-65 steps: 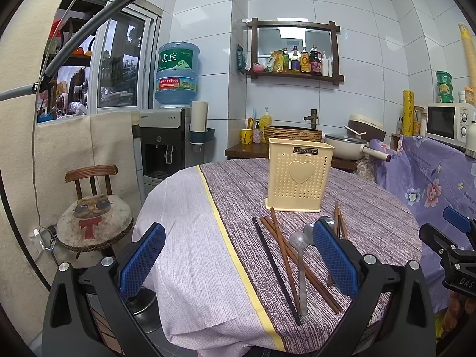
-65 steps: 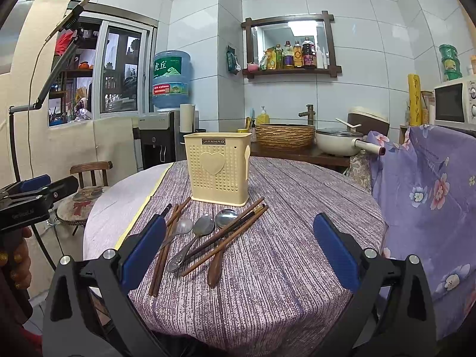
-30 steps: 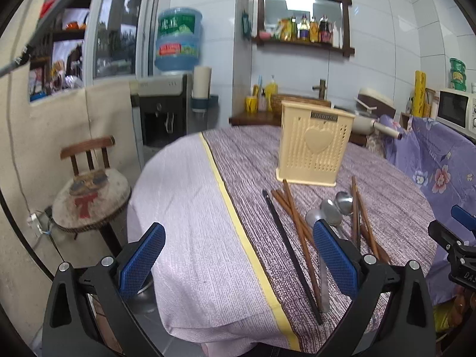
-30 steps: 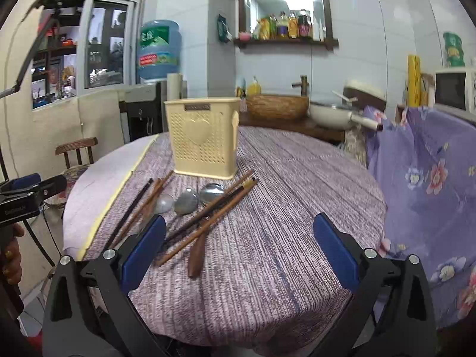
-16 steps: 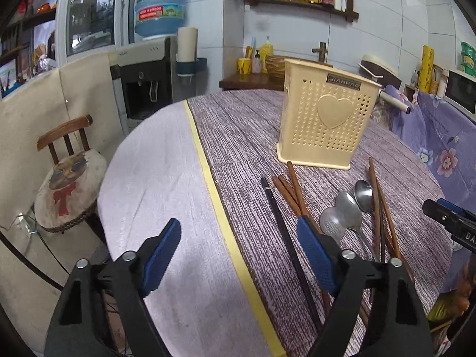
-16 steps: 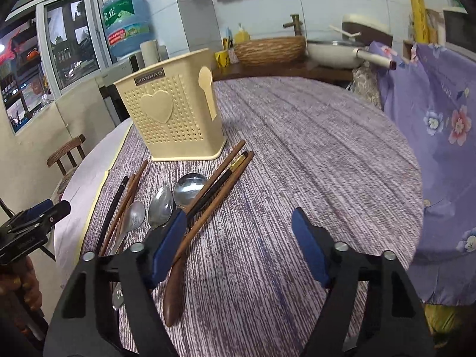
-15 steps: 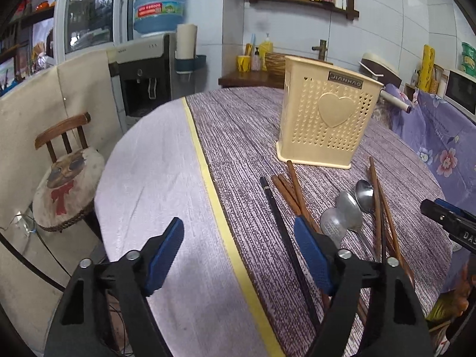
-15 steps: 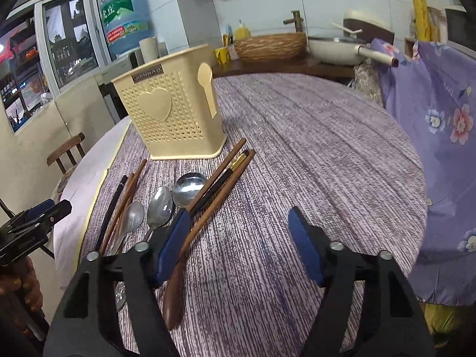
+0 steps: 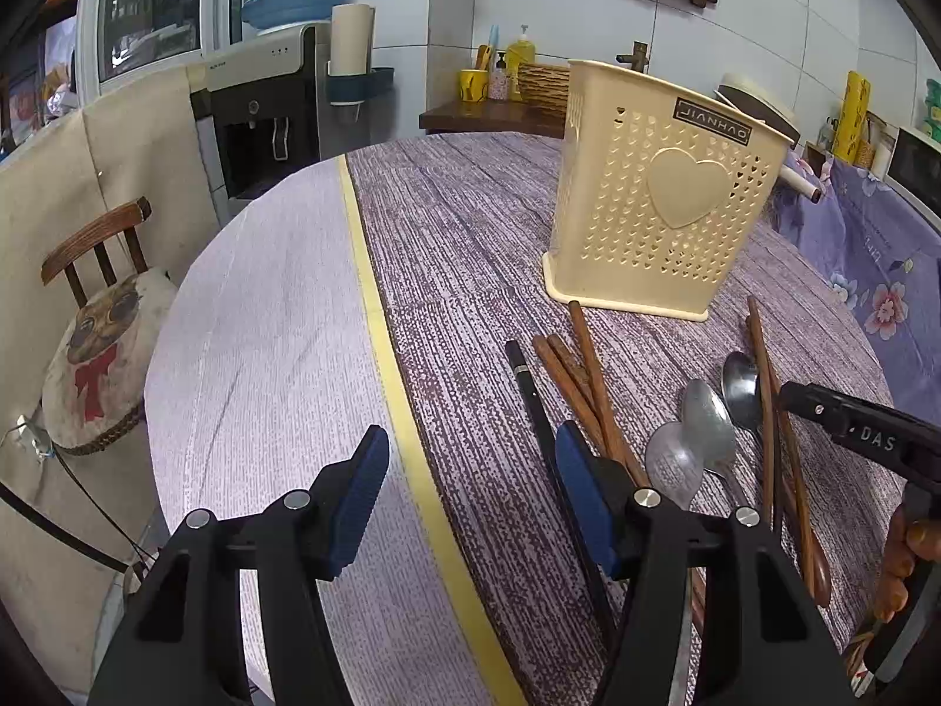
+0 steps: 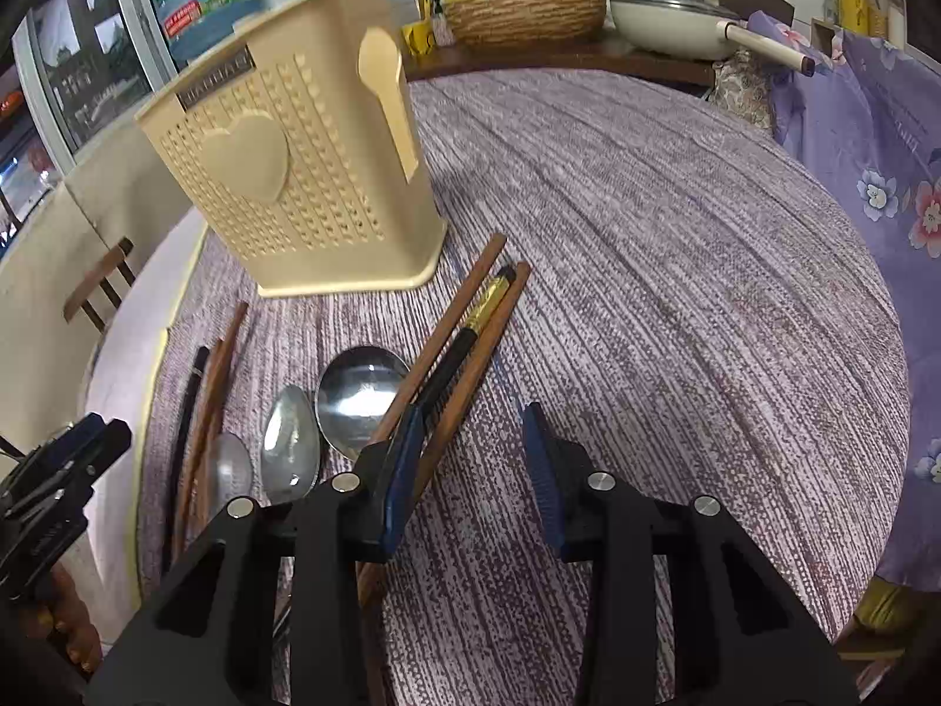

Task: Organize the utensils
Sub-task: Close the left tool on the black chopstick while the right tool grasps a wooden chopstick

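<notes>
A cream perforated utensil holder point(image 9: 658, 206) with a heart stands upright on the purple table; it also shows in the right wrist view point(image 10: 294, 188). In front of it lie brown chopsticks point(image 9: 588, 370), a black chopstick point(image 9: 529, 388), metal spoons point(image 9: 706, 418) and more chopsticks point(image 10: 464, 347) beside spoons point(image 10: 359, 394). My left gripper point(image 9: 470, 470) is open and empty, low over the table left of the black chopstick. My right gripper point(image 10: 473, 453) is open and empty, its left finger over the right-hand chopsticks.
The round table point(image 9: 470, 247) has a pale cloth part point(image 9: 264, 323) with a yellow stripe. A chair point(image 9: 94, 323) stands at the left, a water dispenser point(image 9: 264, 106) behind. A purple floral cloth point(image 10: 870, 135) hangs at the right. A counter with a basket point(image 10: 523, 15) and pan is behind.
Both grippers have moved lower and closer to the utensils. Their jaws have narrowed but stay open.
</notes>
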Tool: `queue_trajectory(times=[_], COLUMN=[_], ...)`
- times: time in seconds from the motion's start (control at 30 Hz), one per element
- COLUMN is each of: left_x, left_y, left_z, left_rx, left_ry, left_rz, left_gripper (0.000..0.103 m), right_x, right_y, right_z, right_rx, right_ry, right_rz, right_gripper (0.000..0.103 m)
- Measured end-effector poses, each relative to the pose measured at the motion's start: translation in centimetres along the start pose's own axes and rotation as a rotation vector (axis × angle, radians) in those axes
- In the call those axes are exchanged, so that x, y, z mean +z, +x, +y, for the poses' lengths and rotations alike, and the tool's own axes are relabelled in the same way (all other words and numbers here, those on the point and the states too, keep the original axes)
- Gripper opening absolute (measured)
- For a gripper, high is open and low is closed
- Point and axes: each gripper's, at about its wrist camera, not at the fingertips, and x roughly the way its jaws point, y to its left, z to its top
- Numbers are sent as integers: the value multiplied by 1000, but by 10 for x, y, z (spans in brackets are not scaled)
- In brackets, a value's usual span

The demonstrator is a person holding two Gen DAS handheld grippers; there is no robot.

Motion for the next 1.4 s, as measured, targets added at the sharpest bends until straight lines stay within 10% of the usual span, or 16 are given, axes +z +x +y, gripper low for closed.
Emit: queue_trajectory(times=[0.5,0.73,1.2,1.4], left_x=[2,8,29,35], left_y=[16,34,58,63], left_z=[-7,-18,-30,-25], left_rx=[-28,-26,28,42], left_ry=[5,17,45,37], left_rz=[53,112,161,160], left_gripper=[58,36,32,15], right_x=[17,23,52,65], right_y=[13,19,40,49], right_z=[-15,-12,-21,-28], right_rx=[-45,-43,-51,-52], right_ry=[-15,-27,12,9], right_rz=[26,27,27,30], right_gripper=[22,22,16,15])
